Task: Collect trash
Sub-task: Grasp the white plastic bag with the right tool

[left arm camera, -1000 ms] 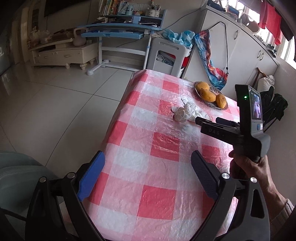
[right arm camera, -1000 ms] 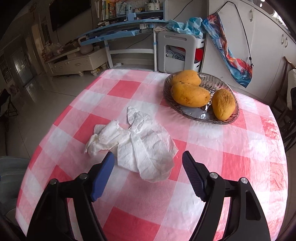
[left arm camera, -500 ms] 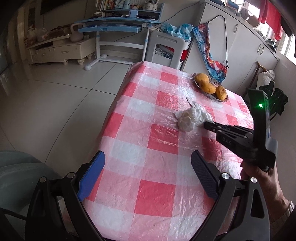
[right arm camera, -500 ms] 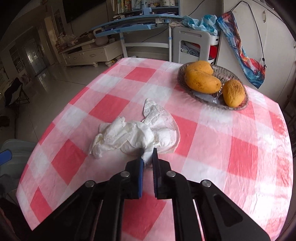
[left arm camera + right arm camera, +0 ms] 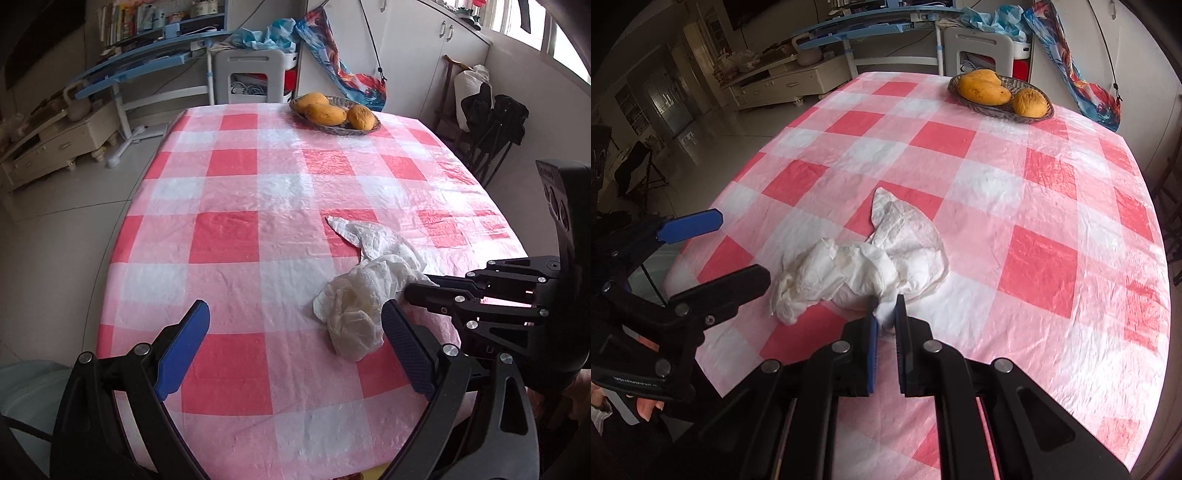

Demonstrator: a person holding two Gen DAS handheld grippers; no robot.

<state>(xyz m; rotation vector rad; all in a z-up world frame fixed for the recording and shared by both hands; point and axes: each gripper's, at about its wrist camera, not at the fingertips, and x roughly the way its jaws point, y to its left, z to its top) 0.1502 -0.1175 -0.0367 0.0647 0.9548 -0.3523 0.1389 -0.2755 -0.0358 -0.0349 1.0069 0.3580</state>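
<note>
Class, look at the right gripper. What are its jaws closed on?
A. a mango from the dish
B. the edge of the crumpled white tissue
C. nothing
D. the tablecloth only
B: the right gripper is shut, pinching the near edge of the crumpled white tissue lying on the tablecloth.

Table (image 5: pixel 229 236) wearing red, pink and white checked plastic cloth, glossy, lightly wrinkled, hanging over rounded edges. Crumpled white tissue (image 5: pixel 364 291) lying on cloth toward near right side in left wrist view, one flat pointed flap stretching toward table middle, bunched part sitting nearer the edge; tissue looking faintly stained. Shallow woven fruit dish (image 5: pixel 334 129) sitting at far end of table, well apart from tissue, holding three yellow-orange mangoes (image 5: pixel 325 112).
</note>
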